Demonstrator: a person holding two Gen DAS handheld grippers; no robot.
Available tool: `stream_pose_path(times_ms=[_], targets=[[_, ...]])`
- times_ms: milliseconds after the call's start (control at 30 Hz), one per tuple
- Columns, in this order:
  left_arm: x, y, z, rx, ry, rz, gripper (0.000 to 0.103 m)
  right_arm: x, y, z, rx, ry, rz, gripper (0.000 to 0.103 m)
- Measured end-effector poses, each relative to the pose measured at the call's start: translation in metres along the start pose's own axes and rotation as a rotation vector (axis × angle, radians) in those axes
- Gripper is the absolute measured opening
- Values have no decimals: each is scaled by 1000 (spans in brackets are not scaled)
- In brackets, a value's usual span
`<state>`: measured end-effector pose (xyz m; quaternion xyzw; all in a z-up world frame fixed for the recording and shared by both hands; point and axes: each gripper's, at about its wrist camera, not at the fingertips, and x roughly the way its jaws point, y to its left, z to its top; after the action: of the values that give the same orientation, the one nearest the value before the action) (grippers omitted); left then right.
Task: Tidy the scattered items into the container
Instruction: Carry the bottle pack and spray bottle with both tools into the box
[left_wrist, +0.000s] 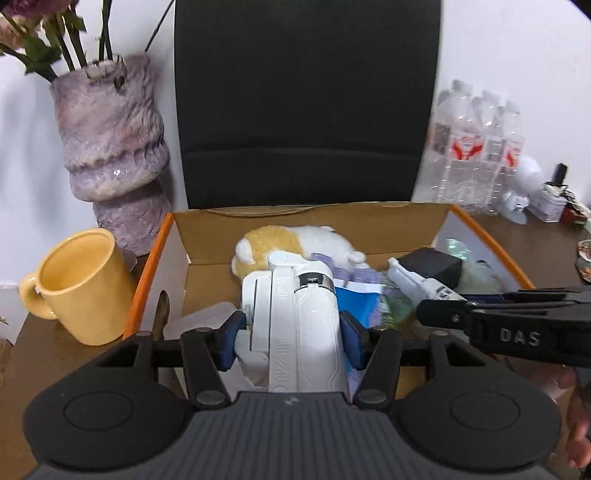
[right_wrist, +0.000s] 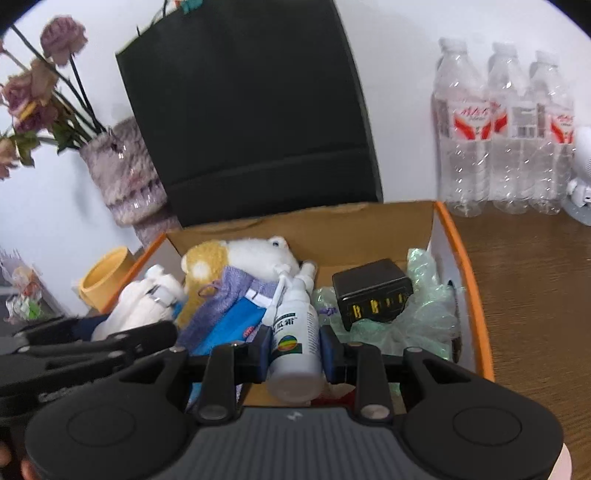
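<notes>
An open cardboard box with orange rims holds a yellow-and-white plush toy, a purple pouch, a blue packet, a black charger and green bubble wrap. My left gripper is shut on a white folding device over the box's near left part. My right gripper is shut on a white spray bottle, over the box's near edge. The bottle also shows in the left wrist view.
A yellow mug and a fuzzy purple vase with dried flowers stand left of the box. A black bag stands behind it. A pack of water bottles and small clutter stand at the right on the wooden table.
</notes>
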<state>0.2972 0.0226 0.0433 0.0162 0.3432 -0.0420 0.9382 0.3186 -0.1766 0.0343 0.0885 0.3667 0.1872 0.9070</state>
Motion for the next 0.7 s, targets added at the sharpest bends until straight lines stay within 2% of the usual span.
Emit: stream_pose_path(times_ms=[233, 533, 567, 633, 700], targets=[[23, 8, 10, 3, -1, 49, 55, 22, 4, 8, -24, 30, -42, 27], [26, 14, 9, -18, 23, 26, 56, 30, -3, 4, -2, 61, -80, 29], [26, 15, 10, -25, 26, 23, 56, 30, -2, 5, -3, 60, -85, 32], [27, 19, 10, -37, 24, 34, 56, 27, 1, 5, -14, 58, -90, 52], [28, 24, 9, -39, 13, 59, 56, 24, 4, 5, -31, 56, -91, 65]])
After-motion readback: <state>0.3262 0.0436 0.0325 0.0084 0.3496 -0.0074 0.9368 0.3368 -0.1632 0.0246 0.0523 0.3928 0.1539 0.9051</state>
